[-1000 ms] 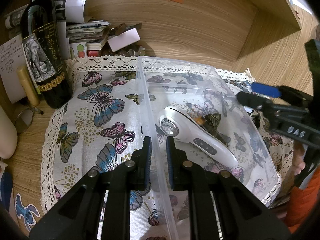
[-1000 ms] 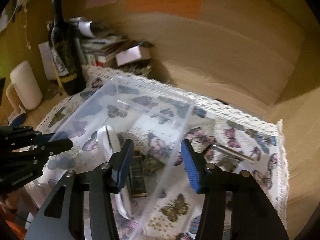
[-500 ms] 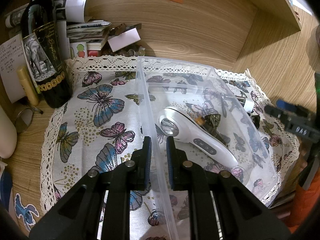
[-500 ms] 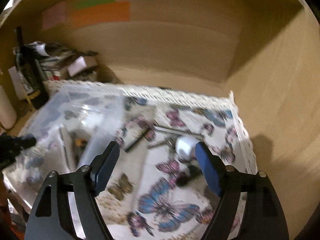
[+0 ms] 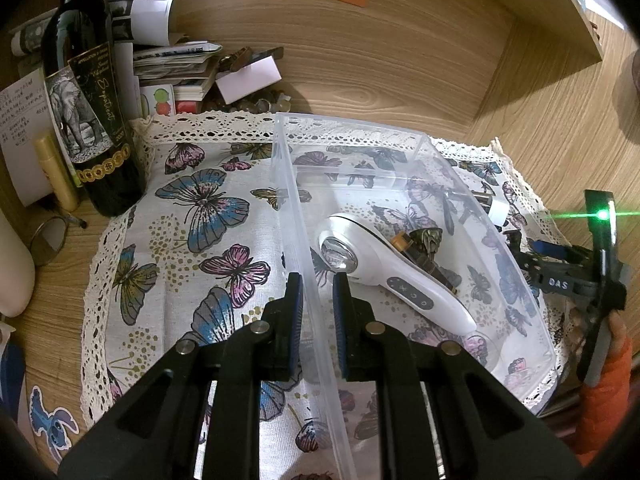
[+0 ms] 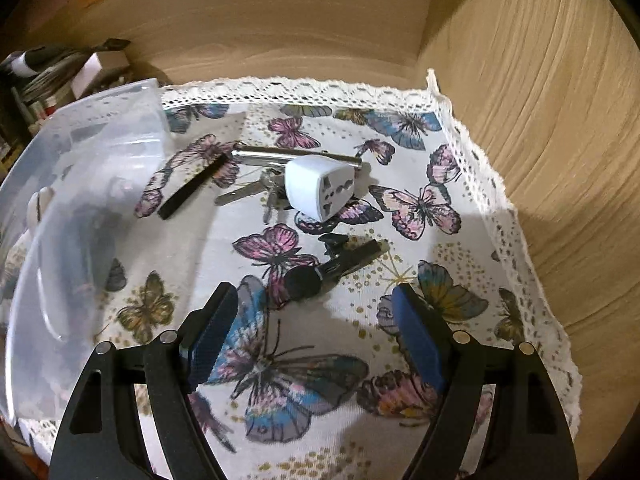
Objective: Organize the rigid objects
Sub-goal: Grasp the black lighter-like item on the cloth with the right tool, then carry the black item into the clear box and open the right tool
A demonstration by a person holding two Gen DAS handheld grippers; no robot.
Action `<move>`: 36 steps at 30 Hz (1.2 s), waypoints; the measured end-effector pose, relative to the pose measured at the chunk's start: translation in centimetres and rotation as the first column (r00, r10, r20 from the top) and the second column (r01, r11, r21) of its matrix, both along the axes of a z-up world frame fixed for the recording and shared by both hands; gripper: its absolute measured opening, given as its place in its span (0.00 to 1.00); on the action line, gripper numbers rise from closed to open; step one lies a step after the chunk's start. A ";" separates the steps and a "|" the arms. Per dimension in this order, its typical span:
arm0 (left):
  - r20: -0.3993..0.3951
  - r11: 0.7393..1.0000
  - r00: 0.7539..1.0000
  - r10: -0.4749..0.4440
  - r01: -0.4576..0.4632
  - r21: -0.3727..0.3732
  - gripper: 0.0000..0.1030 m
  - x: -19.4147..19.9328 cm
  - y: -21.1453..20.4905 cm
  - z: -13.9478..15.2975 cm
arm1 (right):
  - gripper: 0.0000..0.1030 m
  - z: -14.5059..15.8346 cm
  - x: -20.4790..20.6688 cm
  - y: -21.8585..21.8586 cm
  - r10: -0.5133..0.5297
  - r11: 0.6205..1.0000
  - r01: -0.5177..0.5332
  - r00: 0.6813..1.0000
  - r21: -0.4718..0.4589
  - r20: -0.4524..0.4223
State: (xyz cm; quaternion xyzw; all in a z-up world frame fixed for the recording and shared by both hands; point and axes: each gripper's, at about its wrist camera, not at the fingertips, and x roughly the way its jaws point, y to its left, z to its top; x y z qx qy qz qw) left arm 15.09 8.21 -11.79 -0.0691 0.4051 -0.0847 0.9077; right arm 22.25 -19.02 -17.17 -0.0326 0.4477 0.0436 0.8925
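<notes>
The left gripper [image 5: 318, 308] has its jaws drawn narrow around the near wall of the clear plastic bin [image 5: 416, 148], one blue pad outside the wall and the other inside; whether the pads actually press the plastic is hard to tell through the transparent wall. Just ahead of the inner pad and a little to its right, inside the bin, lies a white handheld device [image 5: 384, 268], its round head nearest the jaws and its handle running away to the right. Against its far side rest a few small dark and brass-coloured pieces [image 5: 424, 244].

The right gripper [image 6: 316, 336] hangs over the butterfly cloth [image 6: 420, 204] with its jaws spread wide and nothing between them. Just ahead of the gap, nearer the left finger, lies a small black clip-like object [image 6: 320, 272]. Farther ahead sits a white plug adapter [image 6: 320, 188], touching a bunch of keys [image 6: 252, 194] on its left, with a silver rod [image 6: 280, 156] lying crosswise behind it. A black flat bar [image 6: 192, 190] lies ahead and to the left, beside the bin's wall [image 6: 100, 148].
</notes>
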 end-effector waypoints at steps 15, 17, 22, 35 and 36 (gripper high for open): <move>0.000 1.000 1.000 -0.001 0.001 0.000 0.13 0.0 0.0 0.0 | 0.35 -0.5 3.2 -1.9 -0.047 0.993 0.053 0.997 0.108 -0.057; 0.001 1.000 1.000 -0.001 0.001 0.001 0.13 0.0 0.0 0.0 | 0.35 -0.4 3.0 -1.6 -0.042 0.993 0.046 0.998 0.109 -0.042; 0.001 1.000 1.000 -0.002 0.002 0.003 0.13 0.0 0.1 0.0 | 0.35 0.4 2.0 -0.9 -0.016 0.996 0.016 1.000 0.089 -0.007; 0.001 1.000 1.000 -0.002 0.002 0.003 0.13 0.0 0.1 0.0 | 0.35 6.2 -0.3 3.2 0.112 0.992 -0.119 0.981 0.035 0.161; 0.001 1.000 1.000 -0.002 0.002 0.003 0.13 0.0 0.1 0.0 | 0.35 6.5 -0.3 3.6 0.124 0.991 -0.132 0.977 0.034 0.172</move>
